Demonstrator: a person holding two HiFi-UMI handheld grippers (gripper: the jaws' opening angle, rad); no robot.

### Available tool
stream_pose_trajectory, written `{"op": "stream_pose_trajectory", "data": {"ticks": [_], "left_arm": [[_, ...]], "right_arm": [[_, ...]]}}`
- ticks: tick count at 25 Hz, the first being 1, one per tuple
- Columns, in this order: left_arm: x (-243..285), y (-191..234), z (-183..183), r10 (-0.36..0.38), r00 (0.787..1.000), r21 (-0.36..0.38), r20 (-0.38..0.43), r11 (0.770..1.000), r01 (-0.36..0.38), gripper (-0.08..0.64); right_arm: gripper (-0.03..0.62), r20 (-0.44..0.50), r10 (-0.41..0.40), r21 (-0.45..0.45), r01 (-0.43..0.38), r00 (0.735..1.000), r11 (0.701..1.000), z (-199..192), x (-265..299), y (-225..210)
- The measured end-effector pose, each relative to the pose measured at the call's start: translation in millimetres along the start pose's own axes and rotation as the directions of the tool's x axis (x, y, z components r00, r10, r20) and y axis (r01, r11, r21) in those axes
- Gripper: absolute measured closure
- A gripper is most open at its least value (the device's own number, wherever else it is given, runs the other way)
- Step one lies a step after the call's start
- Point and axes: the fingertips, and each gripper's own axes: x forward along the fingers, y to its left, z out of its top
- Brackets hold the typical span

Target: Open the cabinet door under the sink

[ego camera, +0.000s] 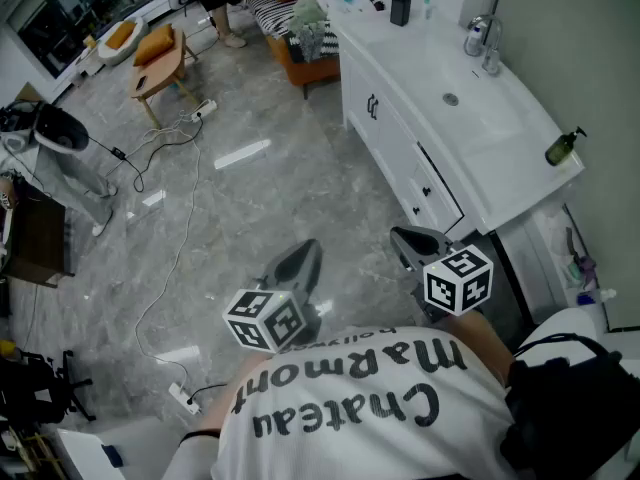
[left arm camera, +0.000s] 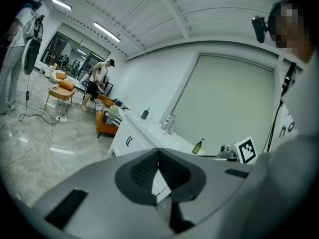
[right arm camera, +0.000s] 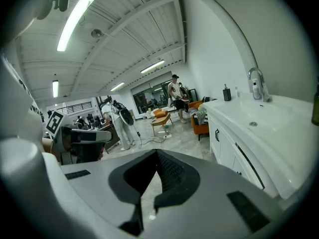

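While your left gripper (ego camera: 298, 265) and right gripper (ego camera: 417, 240) are clamped shut on nothing, you hold both tilted slightly down

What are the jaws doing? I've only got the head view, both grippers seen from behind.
Observer: In its own view the left gripper has its jaws together, nothing between them.
Operator: Right one?
Observer: The right gripper is shut and empty too, aimed at the floor beside the cabinet.
Operator: Any handle in its frame?
Observer: Yes, a black handle on a cabinet door, off to the right of the jaws.
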Motion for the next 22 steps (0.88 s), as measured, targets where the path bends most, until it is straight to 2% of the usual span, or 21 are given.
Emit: {"op": "stream_pose_trajectory", "data": {"ticks": [4, 12, 18, 22], "left_arm": [[10, -1, 2, 0.008, 1.0, 0.003, 0.002, 1.0, -0.008, 0.552], [17, 4, 6, 0.0, 1.0, 0.013, -0.006, 1.0, 0.0, 0.552], [27, 10, 3, 0.0, 1.0, 0.01, -0.027, 1.0, 0.001, 0.552], [24, 11, 10, -0.037, 0.999, 0.006, -0.015, 0.999, 0.037, 0.552]], "right_arm": [[0.58, -0.012, -0.009, -0.025, 0.009, 1.0, 1.0, -1, 1, -13], [0.58, -0.009, -0.014, -0.02, 0.014, 1.0, 1.0, 0, 5, -14], [0.58, 0.005, -0.032, 0.034, 0.032, 0.999, 0.999, 2, 6, -31], [0.58, 0.032, -0.022, 0.078, 0.019, 0.999, 0.997, 6, 5, -40]]}}
